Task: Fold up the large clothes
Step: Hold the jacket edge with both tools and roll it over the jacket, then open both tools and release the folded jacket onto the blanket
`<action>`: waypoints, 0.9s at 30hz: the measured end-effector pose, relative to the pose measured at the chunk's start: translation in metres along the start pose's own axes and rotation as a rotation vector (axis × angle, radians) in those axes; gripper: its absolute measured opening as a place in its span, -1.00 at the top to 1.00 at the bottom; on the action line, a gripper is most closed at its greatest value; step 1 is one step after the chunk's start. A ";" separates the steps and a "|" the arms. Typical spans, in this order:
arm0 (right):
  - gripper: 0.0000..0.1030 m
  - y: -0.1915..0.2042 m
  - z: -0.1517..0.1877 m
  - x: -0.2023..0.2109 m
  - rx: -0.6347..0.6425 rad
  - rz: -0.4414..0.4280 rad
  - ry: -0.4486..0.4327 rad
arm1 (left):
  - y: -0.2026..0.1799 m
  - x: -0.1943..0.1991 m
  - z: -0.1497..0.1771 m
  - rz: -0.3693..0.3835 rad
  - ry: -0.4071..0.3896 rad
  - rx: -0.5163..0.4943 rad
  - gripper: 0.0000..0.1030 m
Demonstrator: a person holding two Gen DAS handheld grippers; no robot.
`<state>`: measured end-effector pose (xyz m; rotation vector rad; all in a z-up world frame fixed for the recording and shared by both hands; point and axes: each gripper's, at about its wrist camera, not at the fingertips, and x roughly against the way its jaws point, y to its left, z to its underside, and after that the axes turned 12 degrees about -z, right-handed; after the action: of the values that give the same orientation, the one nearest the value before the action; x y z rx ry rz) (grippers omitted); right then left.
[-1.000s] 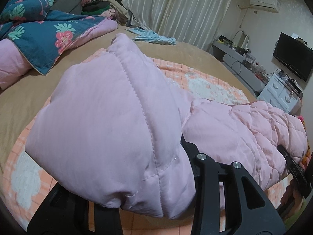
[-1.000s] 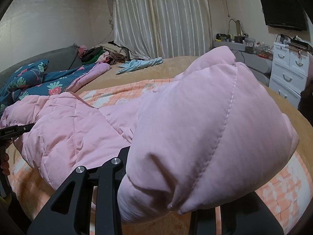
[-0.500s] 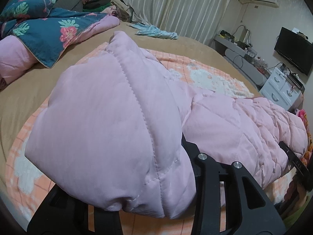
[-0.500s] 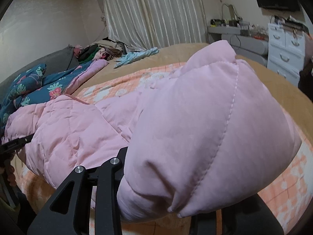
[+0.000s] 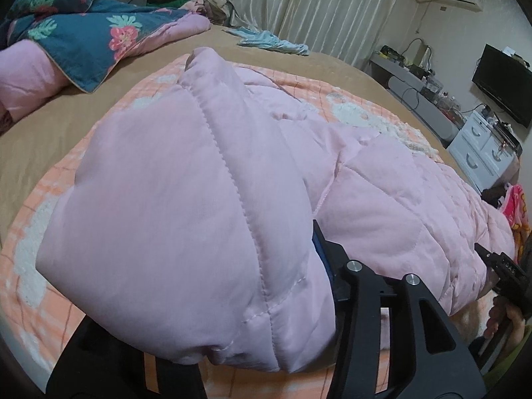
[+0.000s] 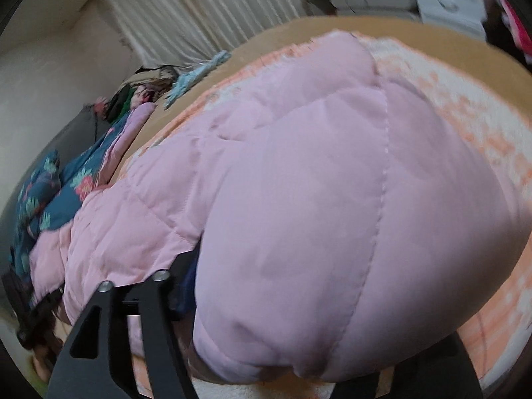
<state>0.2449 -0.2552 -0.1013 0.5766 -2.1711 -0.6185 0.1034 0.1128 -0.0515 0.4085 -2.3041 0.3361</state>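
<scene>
A large pink quilted jacket [image 5: 382, 193] lies across the orange checked blanket [image 5: 50, 299] on the bed. My left gripper [image 5: 252, 342] is shut on one puffy end of the jacket [image 5: 186, 219], which bulges over and hides the fingertips. My right gripper [image 6: 282, 349] is shut on the other end of the jacket [image 6: 349, 232] and holds it the same way. The right gripper also shows at the far right of the left wrist view [image 5: 505, 266]. The jacket's middle sags between the two grippers.
A blue floral quilt [image 5: 83, 33] and pink bedding lie at the bed's left. A light blue garment [image 5: 269, 40] lies near the curtains. White drawers [image 5: 482, 153] and a TV [image 5: 502, 83] stand to the right of the bed.
Both grippers have moved forward and down over the bed with the jacket ends still held. The right gripper has tilted sharply; its view is blurred.
</scene>
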 end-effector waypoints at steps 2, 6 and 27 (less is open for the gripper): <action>-0.51 -0.008 0.002 -0.002 -0.049 0.001 0.012 | 0.001 -0.002 0.002 -0.001 0.007 0.006 0.14; -0.84 -0.012 0.004 -0.001 -0.080 0.035 0.019 | 0.003 -0.001 0.006 -0.001 0.014 0.014 0.10; -0.91 0.020 0.029 0.081 0.067 0.177 -0.050 | 0.028 0.046 0.010 -0.035 0.067 0.044 -0.82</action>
<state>0.1710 -0.2796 -0.0604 0.4014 -2.2676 -0.4710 0.0554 0.1257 -0.0282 0.4529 -2.2251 0.3782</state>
